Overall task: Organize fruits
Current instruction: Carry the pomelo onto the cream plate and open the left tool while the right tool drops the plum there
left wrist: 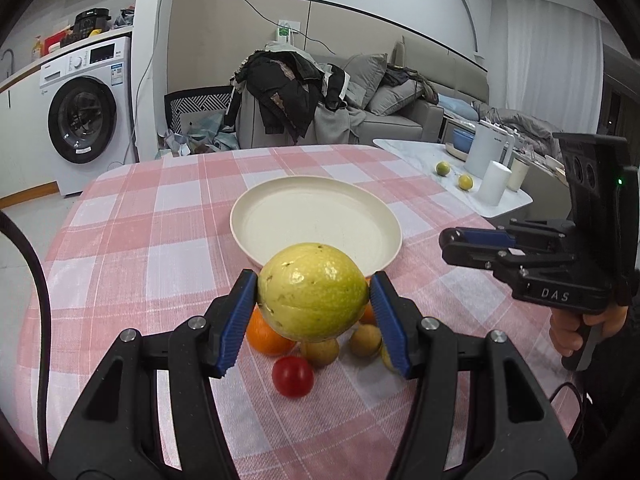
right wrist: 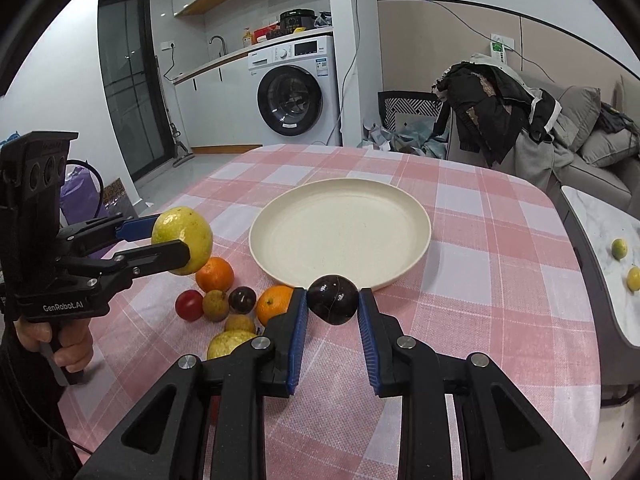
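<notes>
While the left tongs (left wrist: 313, 312) are pinching a big yellow-green fruit (left wrist: 312, 292) above the table (right wrist: 500, 280), the right tongs (right wrist: 333, 320) are pinching a dark purple fruit (right wrist: 333, 299) just in front of the near rim of the plate (right wrist: 340, 232). One cream plate is sitting near the middle of the table with nothing in it.

On the cloth, left of the right tongs, a small heap of fruit is lying close together: two oranges (right wrist: 215, 274), one red round fruit (right wrist: 189, 305), one more dark purple fruit (right wrist: 242, 300), two small brownish fruits (right wrist: 216, 305) and one pale yellow-green fruit (right wrist: 230, 343) partly hidden behind the right tongs. That is making seven fruits on the cloth and two held in the air. In the left wrist view the heap is lying beneath the held fruit, with the red one (left wrist: 293, 376) nearest the camera.

A hand (right wrist: 68, 340) is gripping the handle of each tool. The table is wearing a pink and white checked cloth. Off to the right a low marble side table (left wrist: 432, 156) is carrying two small yellow-green fruits (left wrist: 465, 181) and some white containers. Behind, a white washing machine (right wrist: 296, 88) is standing under a counter, and a grey sofa (left wrist: 400, 120) is holding a heap of dark clothes (left wrist: 288, 88).
</notes>
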Action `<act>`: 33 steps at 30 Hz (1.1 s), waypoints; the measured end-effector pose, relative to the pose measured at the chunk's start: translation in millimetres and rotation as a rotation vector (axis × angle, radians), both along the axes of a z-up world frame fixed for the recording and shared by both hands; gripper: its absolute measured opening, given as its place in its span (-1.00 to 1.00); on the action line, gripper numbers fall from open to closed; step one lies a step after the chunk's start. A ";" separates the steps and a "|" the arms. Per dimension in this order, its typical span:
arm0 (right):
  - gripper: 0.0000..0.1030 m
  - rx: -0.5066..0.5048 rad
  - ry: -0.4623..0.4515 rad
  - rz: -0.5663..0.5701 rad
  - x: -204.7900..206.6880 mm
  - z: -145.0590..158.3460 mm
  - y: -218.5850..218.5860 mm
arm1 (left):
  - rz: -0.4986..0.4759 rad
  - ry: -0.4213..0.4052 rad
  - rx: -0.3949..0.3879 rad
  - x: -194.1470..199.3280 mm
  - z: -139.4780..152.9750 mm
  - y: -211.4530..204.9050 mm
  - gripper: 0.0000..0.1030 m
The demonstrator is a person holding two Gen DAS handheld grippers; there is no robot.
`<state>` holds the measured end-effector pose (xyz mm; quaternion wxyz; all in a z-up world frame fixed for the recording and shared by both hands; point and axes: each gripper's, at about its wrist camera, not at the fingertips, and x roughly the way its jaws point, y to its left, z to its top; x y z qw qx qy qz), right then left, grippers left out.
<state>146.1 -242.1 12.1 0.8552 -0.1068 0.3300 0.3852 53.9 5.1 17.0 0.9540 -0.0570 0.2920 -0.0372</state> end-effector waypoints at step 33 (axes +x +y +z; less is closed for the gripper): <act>-0.49 0.035 0.093 -0.105 57.8 -25.6 27.4 | 0.027 0.039 0.036 89.3 -21.0 -16.0 0.08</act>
